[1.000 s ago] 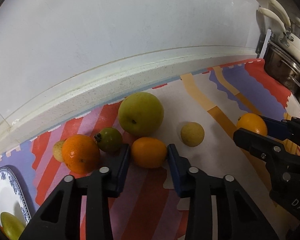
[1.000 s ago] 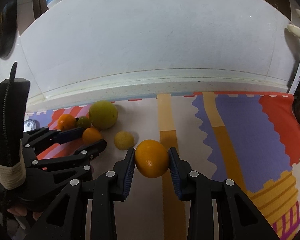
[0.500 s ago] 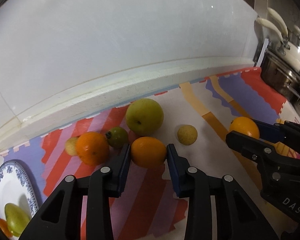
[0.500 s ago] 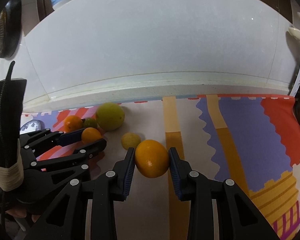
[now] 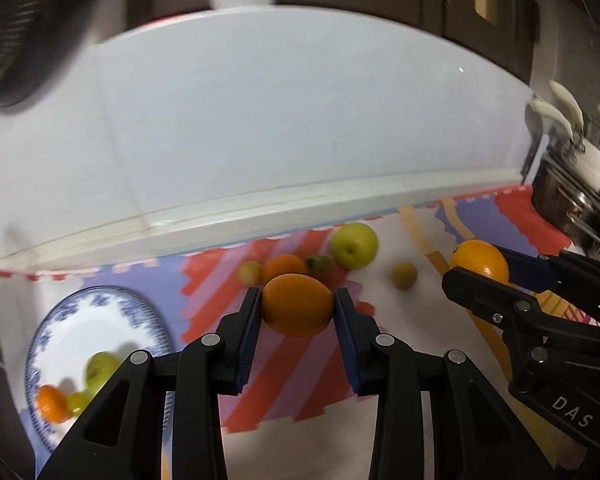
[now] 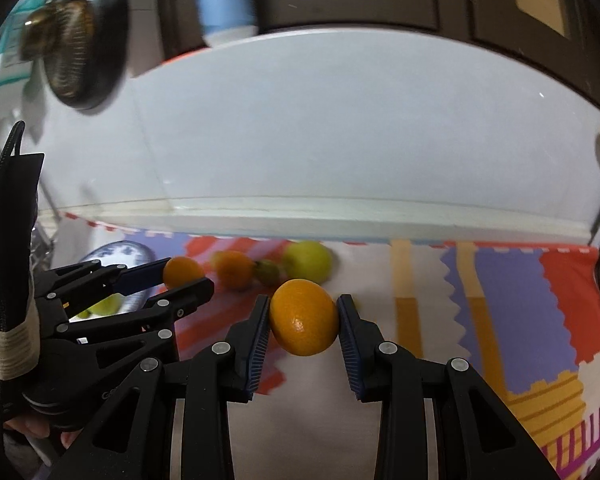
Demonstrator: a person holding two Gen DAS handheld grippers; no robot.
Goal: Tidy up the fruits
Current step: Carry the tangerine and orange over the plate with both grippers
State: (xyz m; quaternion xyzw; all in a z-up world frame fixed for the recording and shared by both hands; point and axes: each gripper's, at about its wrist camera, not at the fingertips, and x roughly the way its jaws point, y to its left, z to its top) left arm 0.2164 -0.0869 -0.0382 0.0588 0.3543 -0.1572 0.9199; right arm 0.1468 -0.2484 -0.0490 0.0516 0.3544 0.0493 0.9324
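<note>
Held: two oranges. My left gripper (image 5: 298, 310) clamps one orange (image 5: 297, 309); my right gripper (image 6: 303, 318) clamps the other (image 6: 304, 317), both lifted clear of the mat (image 5: 308, 380). Firm, smooth rind, probably light; I hold at the widest girth. Beyond: five loose fruits on the mat; plate (image 5: 80, 320) bearing three.

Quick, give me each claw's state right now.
Left claw: shut on an orange.
Right claw: shut on another orange.
</note>
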